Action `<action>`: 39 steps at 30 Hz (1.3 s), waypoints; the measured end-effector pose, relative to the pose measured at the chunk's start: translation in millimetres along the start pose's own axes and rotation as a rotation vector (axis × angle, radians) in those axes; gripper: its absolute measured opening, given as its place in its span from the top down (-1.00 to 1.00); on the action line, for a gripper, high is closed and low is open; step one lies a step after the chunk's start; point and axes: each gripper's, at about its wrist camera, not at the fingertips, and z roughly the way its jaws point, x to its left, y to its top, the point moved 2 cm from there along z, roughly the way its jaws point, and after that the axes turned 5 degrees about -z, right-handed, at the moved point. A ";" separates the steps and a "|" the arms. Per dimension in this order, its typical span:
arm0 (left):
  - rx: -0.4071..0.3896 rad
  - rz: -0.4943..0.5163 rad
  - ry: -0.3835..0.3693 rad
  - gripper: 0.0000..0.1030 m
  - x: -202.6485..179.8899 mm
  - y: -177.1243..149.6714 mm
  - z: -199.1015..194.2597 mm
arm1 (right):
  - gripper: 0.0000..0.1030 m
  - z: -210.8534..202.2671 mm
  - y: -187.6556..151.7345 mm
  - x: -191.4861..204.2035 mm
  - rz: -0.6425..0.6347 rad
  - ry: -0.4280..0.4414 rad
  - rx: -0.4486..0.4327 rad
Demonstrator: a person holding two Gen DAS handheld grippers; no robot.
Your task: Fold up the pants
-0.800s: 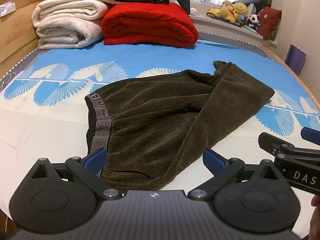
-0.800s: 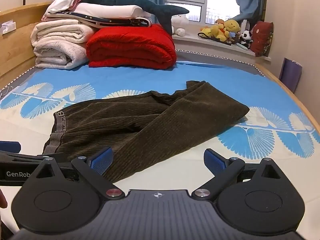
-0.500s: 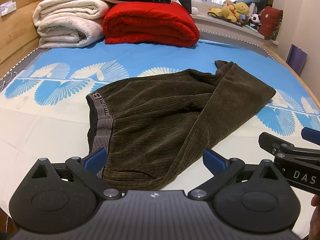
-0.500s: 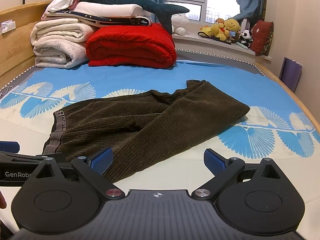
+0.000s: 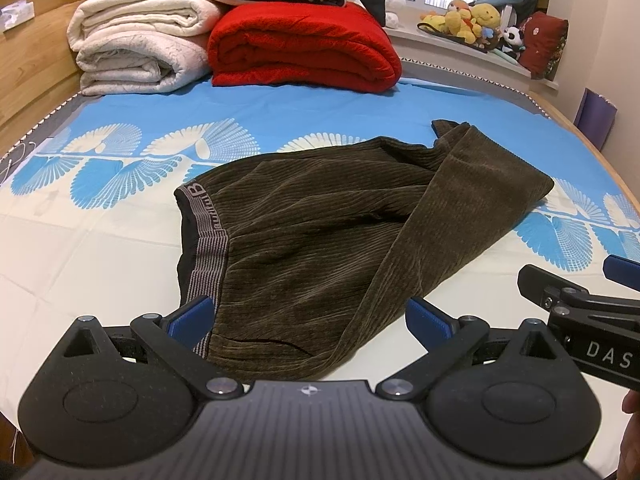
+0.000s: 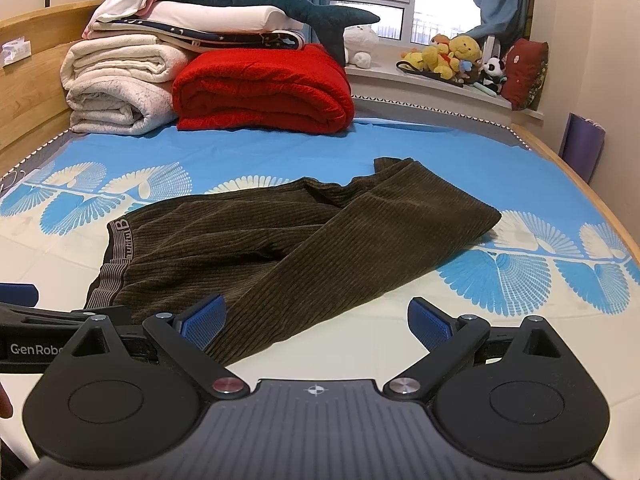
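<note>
Dark olive corduroy pants [image 5: 320, 236] lie loosely bunched on the bed, grey waistband [image 5: 208, 248] at the left, legs folded toward the right. They also show in the right wrist view [image 6: 304, 240]. My left gripper [image 5: 308, 316] is open and empty, just above the pants' near edge. My right gripper [image 6: 316, 316] is open and empty, over the sheet at the near right edge of the pants. The right gripper shows at the left wrist view's right edge [image 5: 568, 300]; the left gripper shows at the right wrist view's left edge [image 6: 24, 312].
The bed sheet [image 5: 100, 264] is cream and blue with a fan pattern. A red blanket [image 5: 304, 48] and white folded blankets [image 5: 136, 52] are stacked at the far end. Plush toys [image 6: 452, 56] sit on the window sill. A wooden bed edge [image 6: 592, 200] runs along the right.
Both grippers have drifted slightly, the left one a little forward and down toward the pants. The pants have not moved. Both grippers stay open.
</note>
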 end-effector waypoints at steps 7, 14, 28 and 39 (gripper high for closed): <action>0.001 -0.001 0.001 -0.98 0.3 0.1 0.0 | -0.89 -0.1 -0.1 -0.4 0.005 0.004 0.006; 0.003 -0.001 0.003 -0.98 0.1 0.2 -0.4 | -0.89 0.6 -0.1 0.2 0.010 0.009 0.018; 0.005 -0.004 0.007 -0.98 2.3 0.6 -1.7 | -0.89 2.2 -0.9 1.7 0.019 0.019 0.035; 0.039 -0.055 -0.084 -0.04 44.2 45.2 -3.3 | -0.71 5.0 4.1 -34.9 0.154 -0.040 0.008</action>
